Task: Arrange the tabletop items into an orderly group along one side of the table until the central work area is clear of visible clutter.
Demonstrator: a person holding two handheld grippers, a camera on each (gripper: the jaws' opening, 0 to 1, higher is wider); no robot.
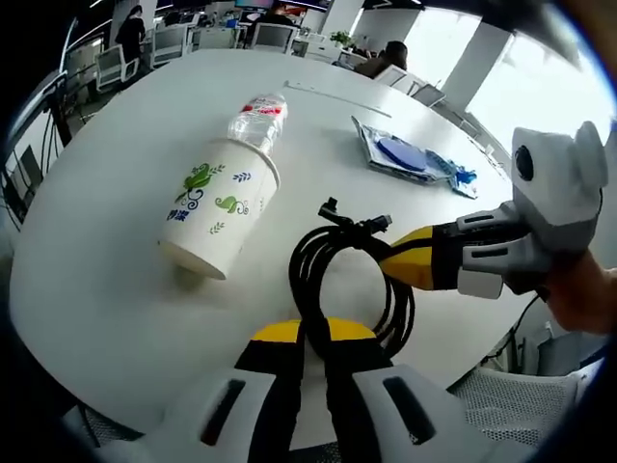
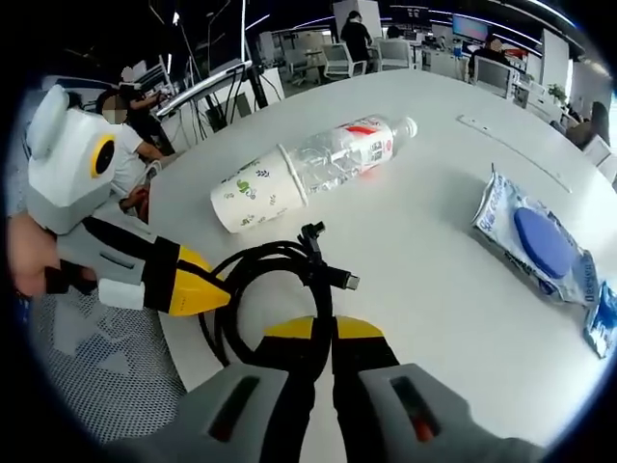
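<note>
A coil of black cable [image 1: 333,253] lies near the front edge of the white table [image 1: 116,251]. My left gripper [image 1: 315,331] is shut on the coil's near side. From the right, my right gripper [image 1: 410,260] pinches the coil's other side. In the right gripper view the cable [image 2: 289,258] runs between the shut jaws of my right gripper [image 2: 328,328], and my left gripper [image 2: 198,283] holds it from the left. A paper cup [image 1: 220,207] [image 2: 255,188] lies on its side, with a clear water bottle [image 1: 260,118] [image 2: 352,149] lying at its mouth.
A blue and clear plastic packet [image 1: 405,154] [image 2: 540,241] lies flat farther out on the table. A thin white strip [image 1: 333,96] rests near the far edge. Office chairs [image 1: 275,37] and seated people ring the table, and a mesh chair [image 1: 501,395] is just below the near edge.
</note>
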